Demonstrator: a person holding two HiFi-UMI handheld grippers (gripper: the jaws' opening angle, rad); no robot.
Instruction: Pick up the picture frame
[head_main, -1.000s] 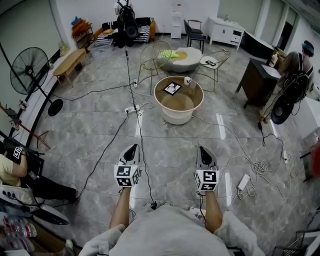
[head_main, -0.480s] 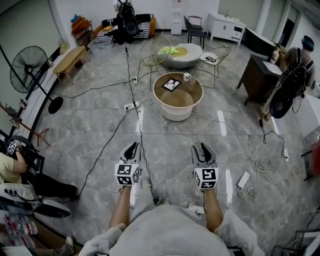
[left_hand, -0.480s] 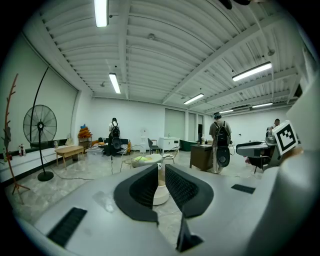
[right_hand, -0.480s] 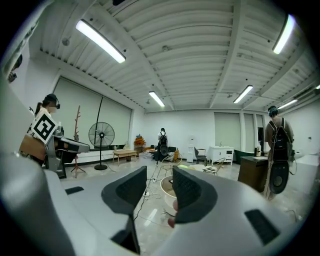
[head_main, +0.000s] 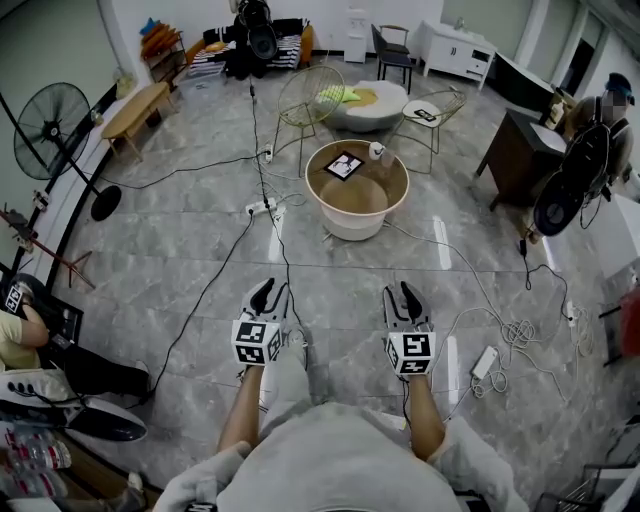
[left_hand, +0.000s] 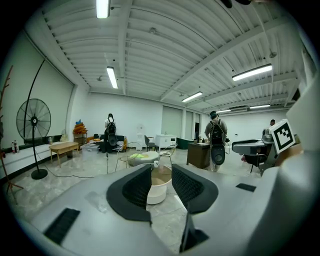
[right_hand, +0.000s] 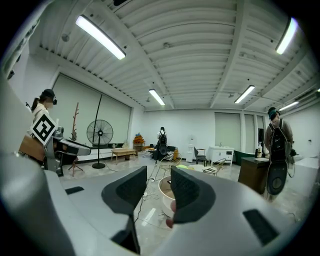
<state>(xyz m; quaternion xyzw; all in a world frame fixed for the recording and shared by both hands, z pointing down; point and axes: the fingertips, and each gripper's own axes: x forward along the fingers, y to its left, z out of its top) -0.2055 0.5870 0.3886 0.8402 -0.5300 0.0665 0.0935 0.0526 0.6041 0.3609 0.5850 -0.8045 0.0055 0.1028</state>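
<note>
The picture frame (head_main: 345, 166), a dark square with a white inset, lies on a round cream tub-shaped table (head_main: 357, 218) far ahead on the floor, next to a white cup (head_main: 377, 152). My left gripper (head_main: 266, 291) and right gripper (head_main: 405, 293) are held low in front of the person, well short of the table, both open and empty. The table (left_hand: 156, 192) shows through the gap of the left gripper (left_hand: 161, 176) in the left gripper view. In the right gripper view the right gripper (right_hand: 159, 183) frames the same table (right_hand: 165, 190).
Cables (head_main: 262, 215) and a power strip (head_main: 483, 363) lie on the marble floor between me and the table. Wire chairs (head_main: 304, 100) and a pouf stand behind it. A standing fan (head_main: 50, 145) is at left, a dark cabinet (head_main: 515, 155) and a person with a backpack (head_main: 590, 160) at right.
The person has stepped forward, a leg now showing between the arms. Both grippers stay low and level, and their fingers show more spread apart than one second ago.
</note>
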